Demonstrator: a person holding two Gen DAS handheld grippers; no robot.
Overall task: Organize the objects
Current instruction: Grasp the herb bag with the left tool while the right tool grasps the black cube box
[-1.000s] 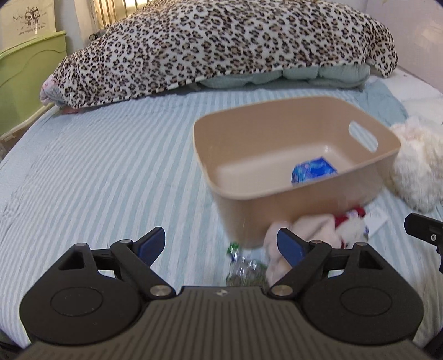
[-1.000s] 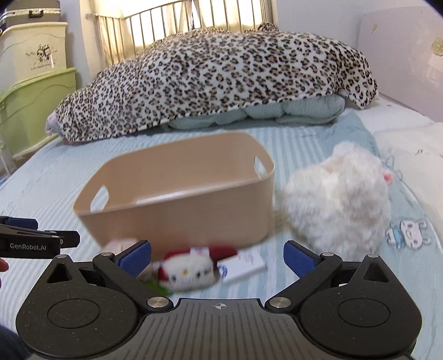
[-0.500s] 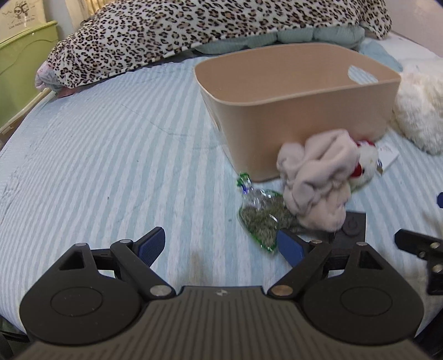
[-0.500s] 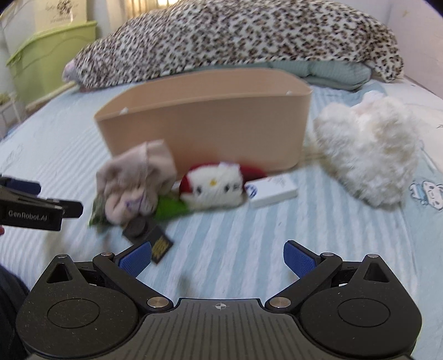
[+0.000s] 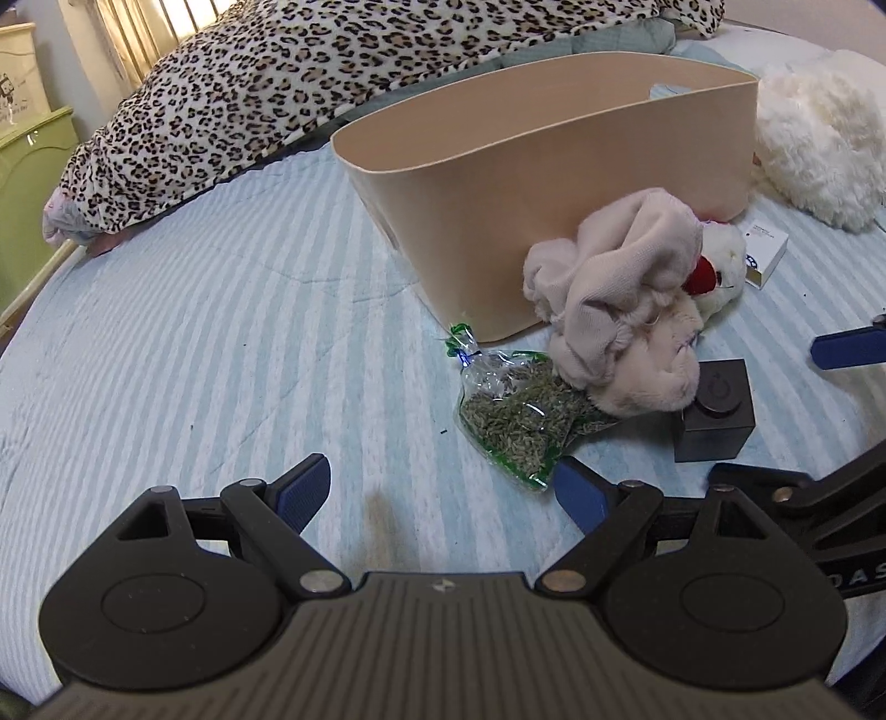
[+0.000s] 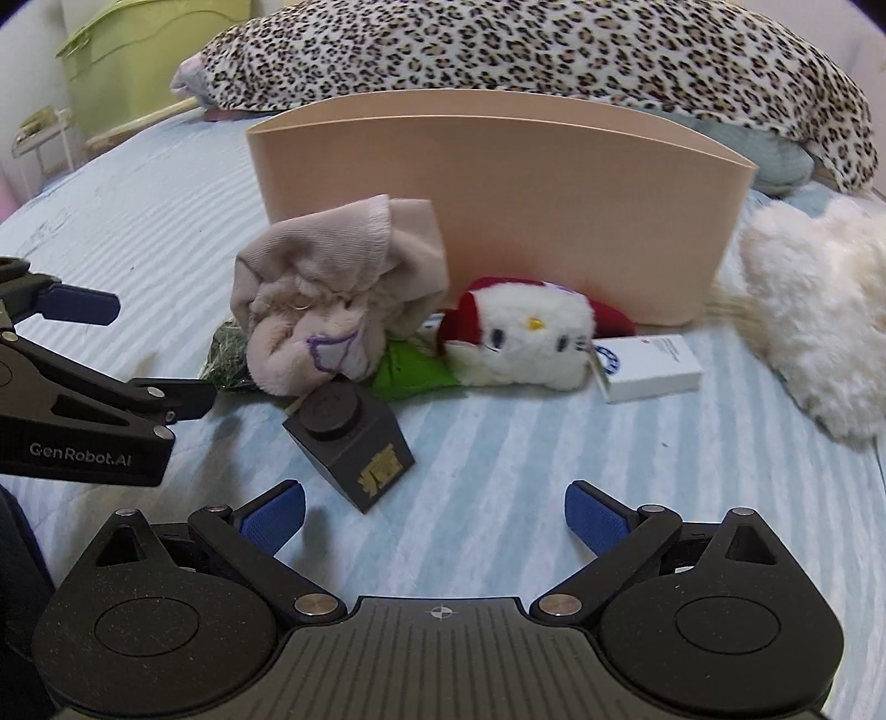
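Observation:
A beige plastic bin (image 5: pixel 554 183) (image 6: pixel 498 194) stands on the striped bed. In front of it lie a crumpled pinkish cloth (image 5: pixel 614 310) (image 6: pixel 326 299), a clear bag of green seeds (image 5: pixel 515 415), a black cube box (image 5: pixel 714 410) (image 6: pixel 349 437), a white Hello Kitty plush (image 6: pixel 526 338) and a small white box (image 6: pixel 648 368) (image 5: pixel 767 252). My left gripper (image 5: pixel 443 487) is open and empty, just short of the seed bag. My right gripper (image 6: pixel 437 518) is open and empty, just short of the black box.
A fluffy white plush (image 6: pixel 819 321) (image 5: pixel 814 133) lies right of the bin. A leopard-print blanket (image 5: pixel 332 72) covers pillows at the back. A green storage box (image 6: pixel 138 50) stands beside the bed at the far left.
Both grippers have dropped lower and closer to the pile in front of the bin. The bin's inside has gone out of sight. Both stay open.

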